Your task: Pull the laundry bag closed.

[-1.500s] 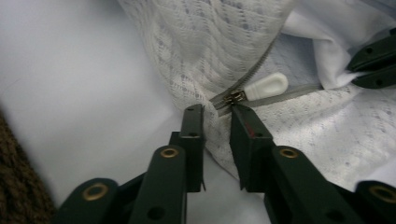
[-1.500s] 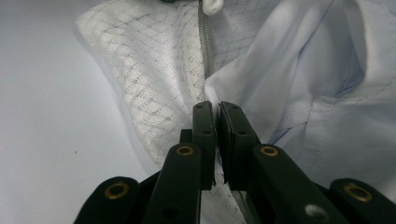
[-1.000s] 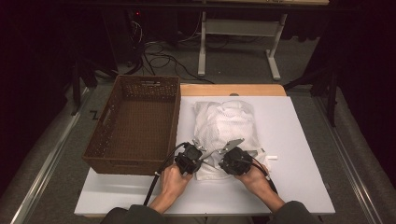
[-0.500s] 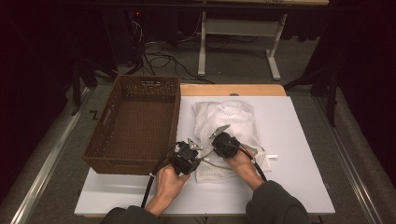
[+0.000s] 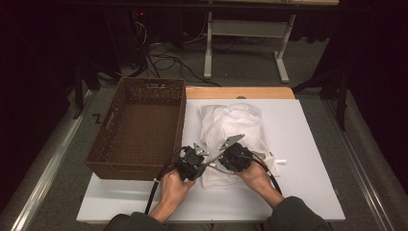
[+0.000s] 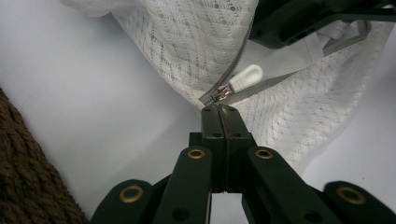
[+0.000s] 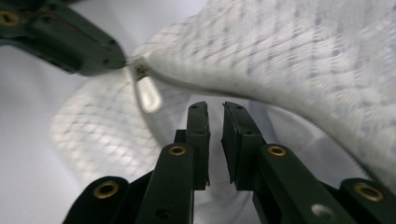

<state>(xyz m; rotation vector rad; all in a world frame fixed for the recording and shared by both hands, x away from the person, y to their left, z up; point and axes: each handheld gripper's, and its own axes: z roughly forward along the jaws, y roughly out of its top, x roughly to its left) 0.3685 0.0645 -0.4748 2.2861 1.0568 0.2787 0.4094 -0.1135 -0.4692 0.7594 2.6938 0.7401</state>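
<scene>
While the left claw (image 6: pixel 219 109) stays clamped on the bag (image 5: pixel 233 126) by its zipper (image 6: pixel 243 80), the right claw (image 7: pixel 215 114) has swung back, jaws just reopening a slit, empty; zipper pull likely next.

White rectangular tabletop (image 5: pixel 308 144) before me, bearing a brown woven wicker basket (image 5: pixel 139 127) at left, a white mesh zippered bag (image 5: pixel 233 125) centrally, and possibly a small white tag (image 5: pixel 278 161).

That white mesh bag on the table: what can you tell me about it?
The white mesh bag looks like soft netted fabric, crumpled and lying on the white table beside the brown basket. A grey zipper with a white pull tab runs along its edge. The left hand-held gripper pinches its corner by the zipper's end.
</scene>
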